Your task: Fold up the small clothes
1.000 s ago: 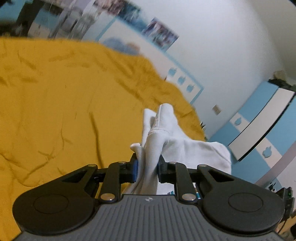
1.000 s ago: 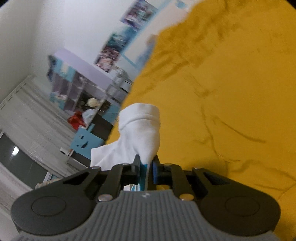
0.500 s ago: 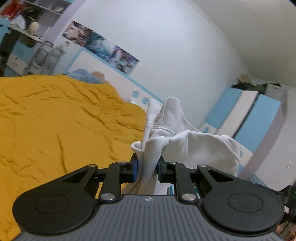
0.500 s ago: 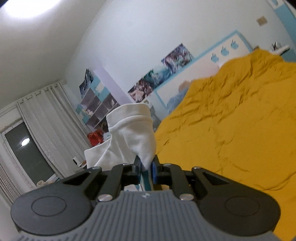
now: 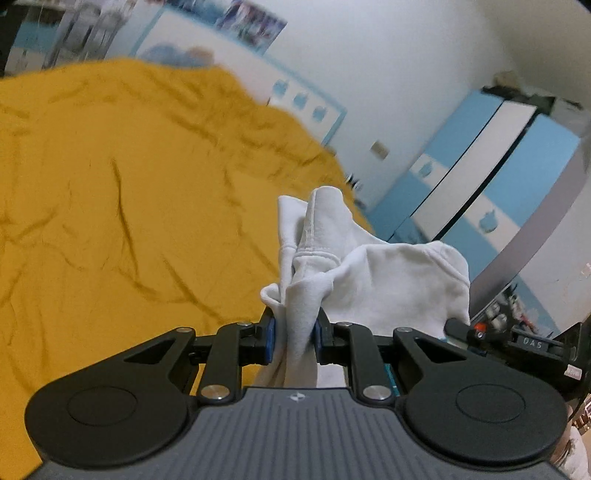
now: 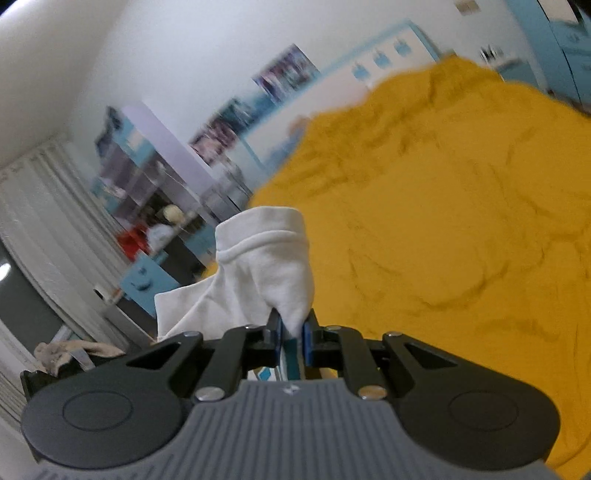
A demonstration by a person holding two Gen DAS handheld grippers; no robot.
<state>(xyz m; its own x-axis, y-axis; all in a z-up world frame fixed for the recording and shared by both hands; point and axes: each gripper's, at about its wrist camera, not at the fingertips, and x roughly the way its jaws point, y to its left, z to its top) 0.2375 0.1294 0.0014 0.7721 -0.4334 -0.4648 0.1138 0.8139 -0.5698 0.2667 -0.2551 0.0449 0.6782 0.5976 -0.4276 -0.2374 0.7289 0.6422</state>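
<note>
A small white garment (image 5: 369, 273) hangs in the air between both grippers, above a bed with a yellow cover (image 5: 122, 206). My left gripper (image 5: 293, 334) is shut on a bunched hem of it. My right gripper (image 6: 291, 334) is shut on another corner of the white garment (image 6: 266, 258), whose stitched hem sticks up past the fingers. The cloth spreads sideways from each gripper toward the other. The rest of the garment below the grippers is hidden.
The wrinkled yellow bed cover (image 6: 461, 236) fills the area ahead. A blue and white wardrobe (image 5: 491, 173) stands right of the bed. Shelves (image 6: 147, 192) and white curtains (image 6: 40, 236) stand to the left. Posters hang on the far wall (image 5: 251, 22).
Both grippers tilted up toward the walls half a second ago and now point back down at the bed. The garment stays gripped in both.
</note>
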